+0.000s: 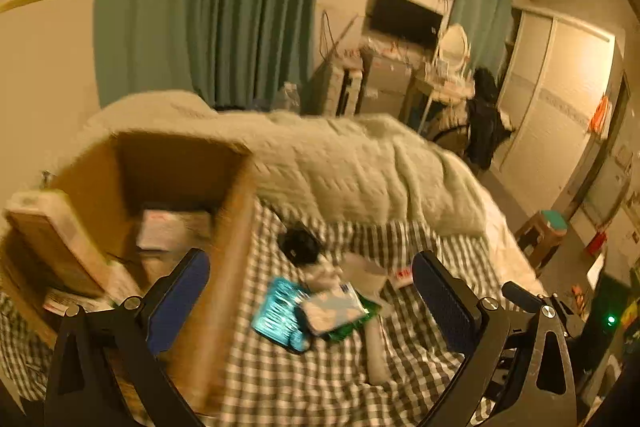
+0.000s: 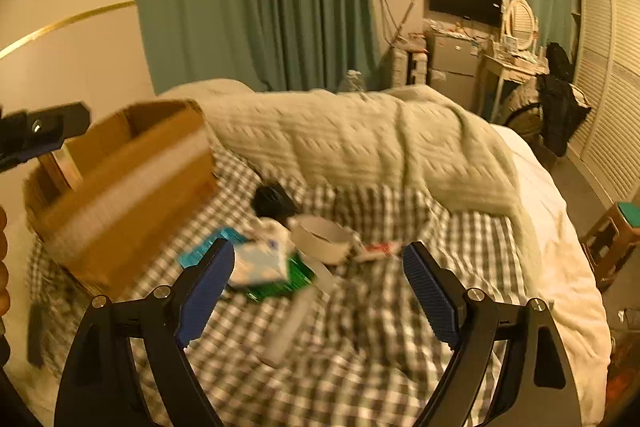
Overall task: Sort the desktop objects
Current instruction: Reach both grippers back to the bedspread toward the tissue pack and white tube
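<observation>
A pile of small items lies on the checked bedsheet (image 2: 360, 347). It holds a teal packet (image 1: 276, 311), a white-and-blue tissue pack (image 2: 260, 263), a green packet (image 2: 298, 285), a black object (image 2: 274, 201), a white ring-shaped thing (image 2: 320, 239) and a red-and-white tube (image 2: 380, 249). An open cardboard box (image 1: 228, 227) stands left of the pile with boxes inside. My left gripper (image 1: 312, 259) is open above the pile, its left finger over the box. My right gripper (image 2: 320, 247) is open and empty just short of the pile. Both views are motion-blurred.
A thick pale blanket (image 2: 360, 147) is bunched behind the pile. A pale tube (image 2: 296, 319) lies on the sheet nearer me. A wooden stool (image 2: 612, 239) stands right of the bed. Green curtains, a dresser and a wardrobe lie beyond. Someone's fingers (image 2: 2, 267) show at the left edge.
</observation>
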A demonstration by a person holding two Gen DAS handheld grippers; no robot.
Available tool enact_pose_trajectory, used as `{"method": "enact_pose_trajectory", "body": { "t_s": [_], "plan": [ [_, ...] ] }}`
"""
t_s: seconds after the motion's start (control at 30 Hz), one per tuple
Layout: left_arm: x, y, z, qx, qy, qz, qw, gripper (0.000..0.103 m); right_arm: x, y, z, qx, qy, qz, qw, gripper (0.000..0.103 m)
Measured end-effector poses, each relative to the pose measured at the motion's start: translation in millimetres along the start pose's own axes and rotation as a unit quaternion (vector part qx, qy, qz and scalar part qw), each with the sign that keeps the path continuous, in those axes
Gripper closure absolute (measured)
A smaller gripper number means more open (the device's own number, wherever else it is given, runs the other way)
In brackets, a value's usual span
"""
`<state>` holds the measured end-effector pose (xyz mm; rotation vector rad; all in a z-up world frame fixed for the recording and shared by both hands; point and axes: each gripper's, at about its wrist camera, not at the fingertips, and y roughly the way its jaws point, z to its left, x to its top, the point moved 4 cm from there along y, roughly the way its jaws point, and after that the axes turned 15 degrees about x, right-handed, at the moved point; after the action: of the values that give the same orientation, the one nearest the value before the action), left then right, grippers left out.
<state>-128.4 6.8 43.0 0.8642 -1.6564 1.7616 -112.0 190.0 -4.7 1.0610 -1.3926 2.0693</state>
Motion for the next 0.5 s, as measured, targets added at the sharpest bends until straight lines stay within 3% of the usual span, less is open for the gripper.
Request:
{"method": "enact_pose_trajectory", "body": {
  "t_s": [0.1, 0.17, 0.23, 0.37, 0.5],
  "plan": [
    [-23.5, 24.8, -26.0, 0.015, 0.028, 0.023, 0.9992, 0.0, -21.6, 3.2, -21.3, -0.008, 0.026, 0.005, 1.0, 0.016],
    [-42.2, 41.1, -38.2, 0.033, 0.057, 0.033, 0.9973, 0.0, -35.5, 6.6, -32.2, 0.004, 0.05, 0.008, 0.999, 0.016],
    [-64.1, 65.4, -45.2, 0.049, 0.069, 0.068, 0.9941, 0.0, -49.6, 14.1, -38.9, 0.022, 0.072, 0.021, 0.997, 0.017],
    [-92.9, 102.7, -43.6, 0.045, 0.057, 0.134, 0.9883, 0.0, -65.4, 20.7, -41.4, 0.039, 0.08, 0.035, 0.995, 0.017],
    [-108.0, 127.8, -45.2, 0.048, 0.047, 0.168, 0.9836, 0.0, -69.9, 21.4, -38.4, 0.043, 0.079, 0.035, 0.995, 0.017]
  ]
}}
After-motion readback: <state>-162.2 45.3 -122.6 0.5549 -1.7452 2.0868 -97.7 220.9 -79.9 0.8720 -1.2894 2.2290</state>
